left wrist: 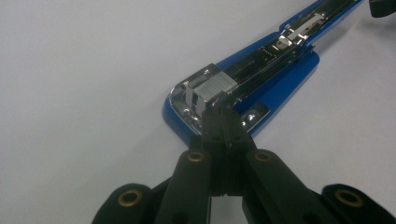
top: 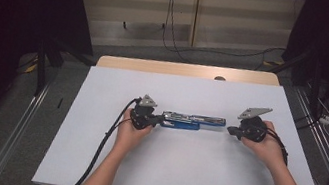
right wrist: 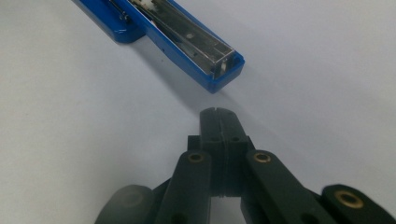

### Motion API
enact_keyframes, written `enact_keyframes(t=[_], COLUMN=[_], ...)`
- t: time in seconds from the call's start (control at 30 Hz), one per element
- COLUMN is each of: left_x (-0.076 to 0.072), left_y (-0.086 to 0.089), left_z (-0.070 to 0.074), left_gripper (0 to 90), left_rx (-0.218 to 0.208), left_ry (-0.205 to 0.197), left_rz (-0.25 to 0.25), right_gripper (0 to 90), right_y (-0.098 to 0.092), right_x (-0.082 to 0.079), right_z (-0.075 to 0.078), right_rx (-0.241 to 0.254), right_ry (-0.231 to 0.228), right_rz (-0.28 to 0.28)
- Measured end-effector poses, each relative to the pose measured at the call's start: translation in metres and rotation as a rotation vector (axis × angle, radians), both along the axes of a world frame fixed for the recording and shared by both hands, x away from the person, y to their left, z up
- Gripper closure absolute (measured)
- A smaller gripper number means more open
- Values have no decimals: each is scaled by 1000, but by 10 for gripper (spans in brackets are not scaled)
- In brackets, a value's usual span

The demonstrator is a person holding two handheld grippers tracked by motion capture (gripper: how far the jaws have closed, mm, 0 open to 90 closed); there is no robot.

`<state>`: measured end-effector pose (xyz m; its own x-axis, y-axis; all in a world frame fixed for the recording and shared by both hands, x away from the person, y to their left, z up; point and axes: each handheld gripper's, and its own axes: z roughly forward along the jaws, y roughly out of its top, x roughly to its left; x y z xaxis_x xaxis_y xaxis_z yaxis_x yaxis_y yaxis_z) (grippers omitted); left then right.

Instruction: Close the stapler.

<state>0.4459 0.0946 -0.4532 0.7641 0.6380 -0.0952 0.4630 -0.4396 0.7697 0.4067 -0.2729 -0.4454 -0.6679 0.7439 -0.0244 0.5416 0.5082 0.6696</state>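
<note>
The left gripper, jaws pressed together, is touching the strip of staples at the near end of an opened blue stapler lying mid-table. The right gripper, also closed, is hovering just off the far end. Loading appears underway; seating the strip comes next. The staples are showing in the left gripper view, not from above

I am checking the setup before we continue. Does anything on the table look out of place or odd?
The blue stapler lies swung fully open and flat on the white table, its staple channel exposed. The left tongs, jaws together, press at a block of staples near its hinge end. The right tongs are closed, just short of the far end.
</note>
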Motion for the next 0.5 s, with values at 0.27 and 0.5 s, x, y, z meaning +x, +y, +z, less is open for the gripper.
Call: enact_keyframes(t=[0.27,0.5], left_x=[-1,-1], left_y=[-1,-2], left_z=[-1,-1], left_gripper=[900,900], left_rx=[-11,-9], left_ry=[-2,-9], left_rz=[-1,-6], right_gripper=[900,900], right_y=[5,7], right_x=[4,7], right_z=[-3,-4], right_rx=[-3,6], right_ry=[6,6], right_rz=[12,5])
